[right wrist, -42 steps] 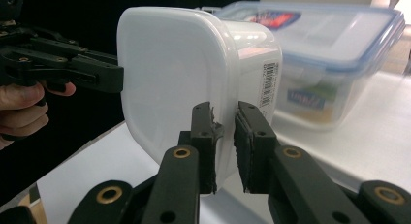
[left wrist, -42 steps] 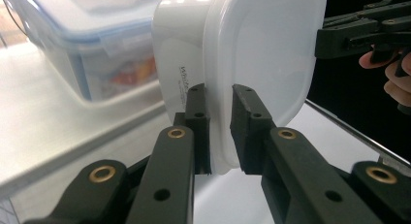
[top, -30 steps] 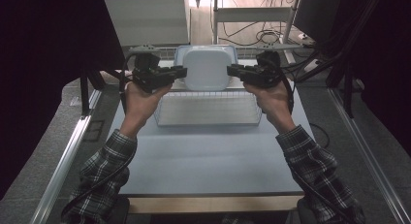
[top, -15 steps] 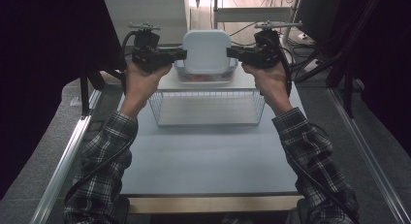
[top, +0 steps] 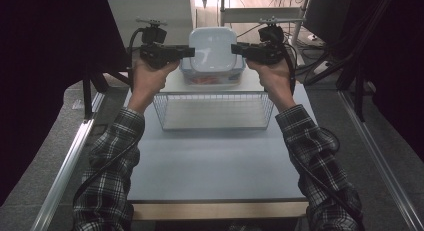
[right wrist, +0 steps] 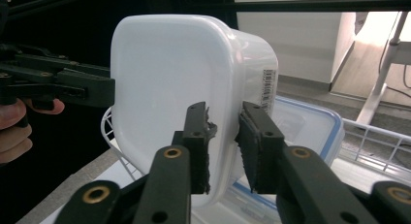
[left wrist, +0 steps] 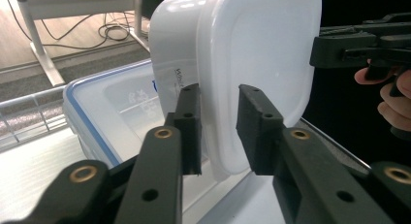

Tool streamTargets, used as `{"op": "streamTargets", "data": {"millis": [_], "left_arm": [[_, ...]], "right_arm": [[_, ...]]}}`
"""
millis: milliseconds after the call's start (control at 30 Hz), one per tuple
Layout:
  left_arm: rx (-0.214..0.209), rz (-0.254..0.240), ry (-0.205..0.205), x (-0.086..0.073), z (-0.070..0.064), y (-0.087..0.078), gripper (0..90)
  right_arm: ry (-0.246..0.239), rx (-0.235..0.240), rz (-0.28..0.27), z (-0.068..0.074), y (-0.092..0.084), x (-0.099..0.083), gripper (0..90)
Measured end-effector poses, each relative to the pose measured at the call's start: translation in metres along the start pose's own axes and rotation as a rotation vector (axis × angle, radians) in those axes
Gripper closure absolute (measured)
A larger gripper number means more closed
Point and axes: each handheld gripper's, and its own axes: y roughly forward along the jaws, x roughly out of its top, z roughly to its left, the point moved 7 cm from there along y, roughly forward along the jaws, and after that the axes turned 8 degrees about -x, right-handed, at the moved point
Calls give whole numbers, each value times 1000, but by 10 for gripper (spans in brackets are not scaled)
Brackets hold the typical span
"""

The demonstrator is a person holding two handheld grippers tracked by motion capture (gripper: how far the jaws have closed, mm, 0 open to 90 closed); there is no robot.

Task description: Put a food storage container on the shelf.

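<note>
I have the white rectangular plastic tub (top: pixel 212 50) between my two grippers at the far end of the pale surface (top: pixel 210 161), resting on the clear lidded storage box with a blue seal (top: pixel 212 78) that stands just beyond the white wire basket (top: pixel 214 111). The left gripper (top: pixel 189 52) reaches in from the left with its fingers (left wrist: pixel 191 122) astride the tub's rim; they have just been opening, and in the left gripper view there is a gap between the right-hand pad and the tub wall, so the hold looks loose, not clamped. The right gripper (top: pixel 235 49) comes in from the right in the same way, its fingers (right wrist: pixel 198 136) either side of the rim and just opened wider too, with the torn pad close to the plastic; I cannot tell whether it touches.

The wire basket sits between my forearms and the tub, on the near side. Beyond the surface lie a tangle of cables (top: pixel 260 13) on the floor and the legs of a metal frame (top: pixel 297 16). Dark curtains close both sides.
</note>
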Motion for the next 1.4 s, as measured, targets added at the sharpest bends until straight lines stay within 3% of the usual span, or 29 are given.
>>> {"op": "streamTargets", "data": {"millis": [200, 333, 467, 667, 867, 1033, 1133, 1233, 1400], "left_arm": [[26, 14, 4, 3, 3, 8, 661], [30, 19, -10, 5, 7, 10, 670], [36, 18, -13, 8, 10, 13, 652], [80, 28, 0, 9, 12, 18, 558], [116, 19, -4, 14, 17, 21, 510], [121, -10, -20, 20, 24, 25, 486], [140, -3, -17, 23, 27, 27, 467], [132, 5, 4, 26, 24, 28, 435], [86, 12, 52, 25, 14, 23, 356]], "right_arm": [[-25, -47, 3, -3, 9, 3, 661], [14, -31, -1, -7, 15, 6, 645], [23, -30, -1, -10, 19, 7, 619], [1, -67, 12, -12, 26, 7, 577], [11, -79, 5, -14, 31, 9, 579], [-1, -135, -1, -17, 38, 13, 567], [1, -150, 5, -20, 42, 16, 567], [-11, -153, 17, -20, 44, 17, 544], [-22, -111, 1, -16, 36, 19, 450]]}}
